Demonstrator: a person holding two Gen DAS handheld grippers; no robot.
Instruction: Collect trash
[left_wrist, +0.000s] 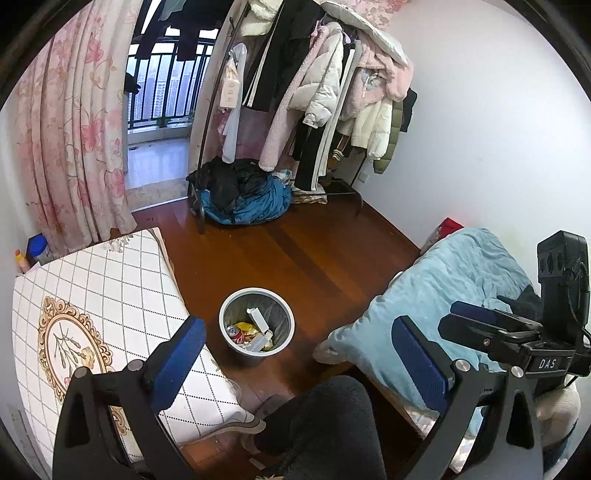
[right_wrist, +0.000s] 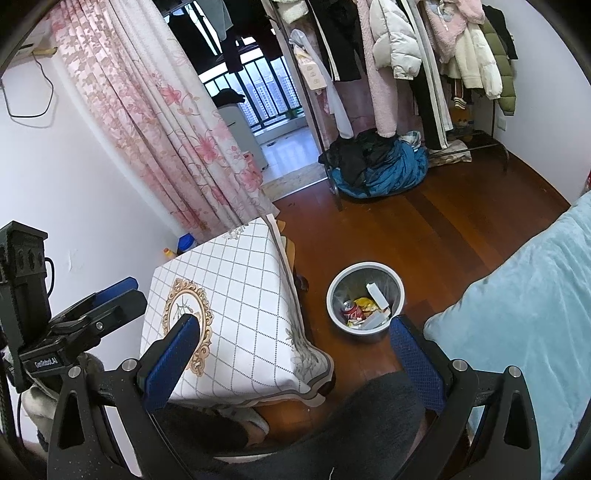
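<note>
A grey waste bin (left_wrist: 225, 314) stands on the wooden floor between a table and a bed. Inside lie a red can (left_wrist: 236, 332), a yellow wrapper (left_wrist: 246, 326) and a white box (left_wrist: 258, 318). My left gripper (left_wrist: 298, 326) hangs open above and in front of the bin, with nothing between its blue pads. The right wrist view shows the same bin (right_wrist: 332, 291) with the can (right_wrist: 351, 313) and white box (right_wrist: 378, 293). My right gripper (right_wrist: 295, 326) is open and empty, left finger over the tablecloth, right finger beside the bin.
A table with a white checked cloth (left_wrist: 110, 288) stands left of the bin, and a bed with a pale blue quilt (left_wrist: 443, 280) stands right. A person's dark-trousered knee (left_wrist: 325, 424) is below. A loaded clothes rack (left_wrist: 314, 92) and a clothes pile (left_wrist: 243, 192) stand beyond.
</note>
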